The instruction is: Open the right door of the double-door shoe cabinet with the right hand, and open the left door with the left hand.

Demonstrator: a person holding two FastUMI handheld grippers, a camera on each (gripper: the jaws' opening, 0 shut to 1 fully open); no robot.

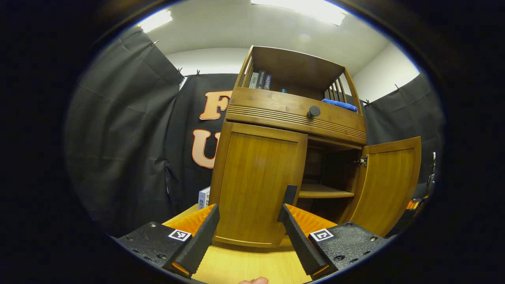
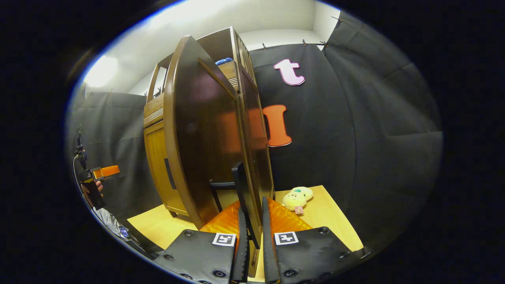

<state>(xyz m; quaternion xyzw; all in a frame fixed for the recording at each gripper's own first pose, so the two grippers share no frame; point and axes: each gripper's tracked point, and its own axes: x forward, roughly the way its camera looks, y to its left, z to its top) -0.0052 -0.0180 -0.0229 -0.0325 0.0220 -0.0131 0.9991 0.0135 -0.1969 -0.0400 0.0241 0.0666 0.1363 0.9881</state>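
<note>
1. Left gripper view: the left gripper (image 1: pixel 246 221) is spread wide and holds nothing, low before the shut left door (image 1: pixel 256 185), its handle (image 1: pixel 290 195) above the right finger; the right door (image 1: pixel 388 183) is swung open; books (image 1: pixel 260 80) stand on the top shelf, spine writing too small to read; a box (image 1: pixel 203 197) bears illegible print.
2. Right gripper view: the right gripper (image 2: pixel 252 227) is clenched on the right door's handle (image 2: pixel 240 189); a plush toy (image 2: pixel 296 198) lies on the table (image 2: pixel 331 221).

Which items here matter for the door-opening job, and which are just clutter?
Job:
- left door, closed, with its handle
- right door, swung open, its handle between the right gripper fingers
- left gripper, open before the left door

Lying about:
- plush toy on the tabletop
- blue cloth and books on the top shelf
- drawer knob
- box beside the cabinet
</note>
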